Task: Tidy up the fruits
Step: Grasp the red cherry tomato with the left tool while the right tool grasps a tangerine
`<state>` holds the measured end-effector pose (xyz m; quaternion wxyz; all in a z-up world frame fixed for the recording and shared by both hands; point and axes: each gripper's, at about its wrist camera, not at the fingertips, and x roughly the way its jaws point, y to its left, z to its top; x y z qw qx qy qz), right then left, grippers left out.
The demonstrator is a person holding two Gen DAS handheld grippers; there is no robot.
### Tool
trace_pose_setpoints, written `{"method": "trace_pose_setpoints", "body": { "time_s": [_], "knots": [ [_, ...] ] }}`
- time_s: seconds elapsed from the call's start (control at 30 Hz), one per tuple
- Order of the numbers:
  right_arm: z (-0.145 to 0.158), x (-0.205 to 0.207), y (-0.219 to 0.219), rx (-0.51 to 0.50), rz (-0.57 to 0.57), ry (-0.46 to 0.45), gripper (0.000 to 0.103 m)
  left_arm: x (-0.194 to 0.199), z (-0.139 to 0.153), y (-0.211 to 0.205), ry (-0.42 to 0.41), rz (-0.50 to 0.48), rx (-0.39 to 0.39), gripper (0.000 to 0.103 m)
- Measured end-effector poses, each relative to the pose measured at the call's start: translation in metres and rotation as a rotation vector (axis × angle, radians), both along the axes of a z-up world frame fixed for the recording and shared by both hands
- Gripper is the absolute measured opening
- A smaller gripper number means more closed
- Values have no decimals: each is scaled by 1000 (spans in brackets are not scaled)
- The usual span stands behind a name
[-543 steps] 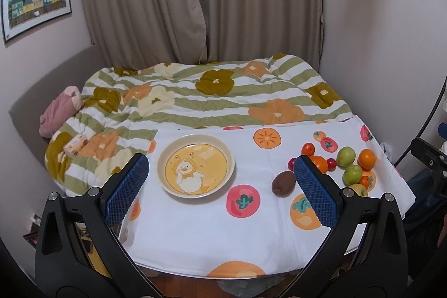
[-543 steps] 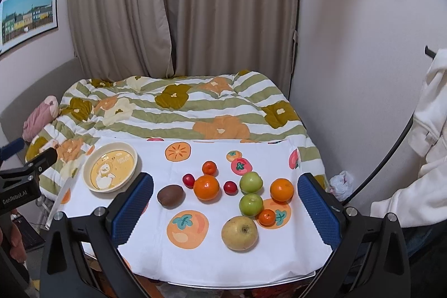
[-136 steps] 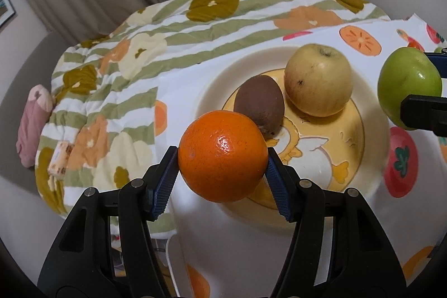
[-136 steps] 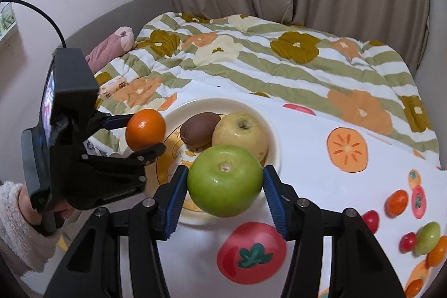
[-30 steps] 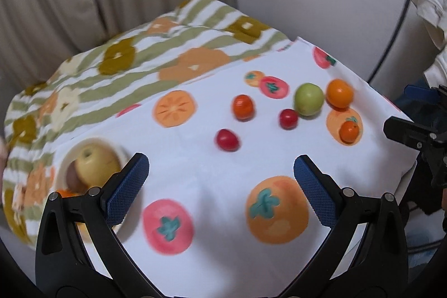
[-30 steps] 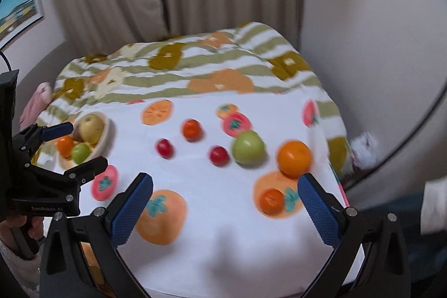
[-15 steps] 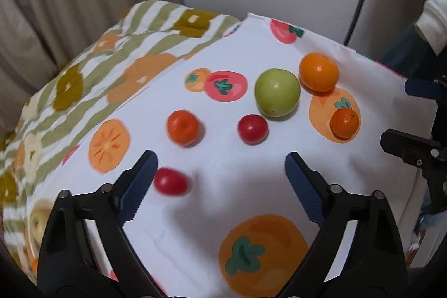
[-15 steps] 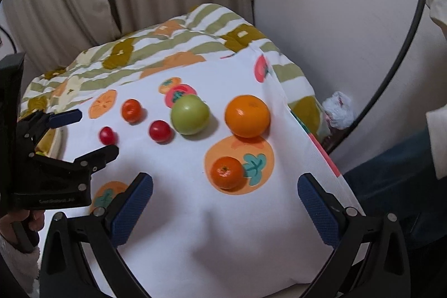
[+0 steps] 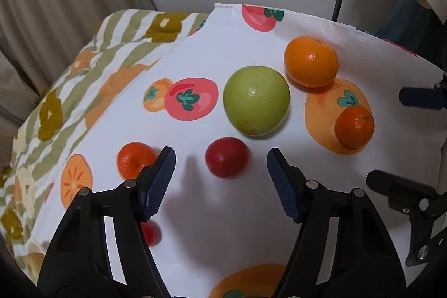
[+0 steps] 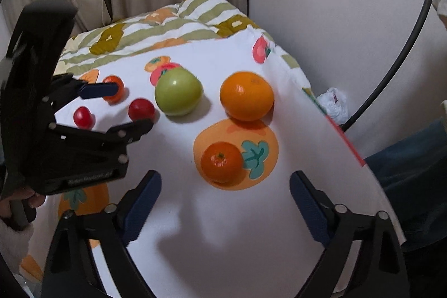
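Since a second ago I have dropped both claws closer to the cloth (image 9: 195,214), away from the plate. My left claw (image 9: 220,168) is closing, half open, around a red tomato (image 9: 226,157) just below the green apple (image 9: 256,101), pads not touching it. My right claw (image 10: 225,193) is closing too, still wide, empty, just short of the small mandarin (image 10: 221,162) below the apple (image 10: 178,90).

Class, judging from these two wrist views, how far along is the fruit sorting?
Done: nothing shown. In hand: nothing; left gripper closes around the red cherry tomato, right gripper closes near the small tangerine. Left: green apple, large orange.
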<state>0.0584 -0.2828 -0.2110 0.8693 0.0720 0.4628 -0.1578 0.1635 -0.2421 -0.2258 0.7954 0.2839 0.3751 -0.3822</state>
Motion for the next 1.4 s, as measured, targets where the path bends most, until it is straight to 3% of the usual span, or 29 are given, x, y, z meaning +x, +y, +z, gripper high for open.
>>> {"method": "trace_pose_setpoints", "body": {
  "time_s": [0.07, 0.27, 0.43, 0.63, 0.9, 1.13, 1.4],
  "knots": [
    [-1, 0, -2, 4, 0, 1, 87, 0, -3, -2, 7, -2, 5, 62],
    [-5, 2, -4, 8, 11, 0, 86, 1, -9, -3, 34, -14, 8, 47],
    [-10, 6, -4, 28, 23, 18, 71, -1, -10, -5, 36, -17, 7, 39],
    [-17, 13, -8, 68, 30, 40, 57, -1, -9, -5, 39, -21, 11, 39],
    [-16, 25, -7, 66, 57, 59, 55, 4, -8, 3, 53, 22, 17, 39],
    [-17, 32, -8, 44, 85, 66, 35, 6, -8, 9, 47, 61, 33, 39],
    [-10, 29, -9, 31, 120, 36, 35, 5, -1, 14, 36, 96, 30, 39]
  ]
}}
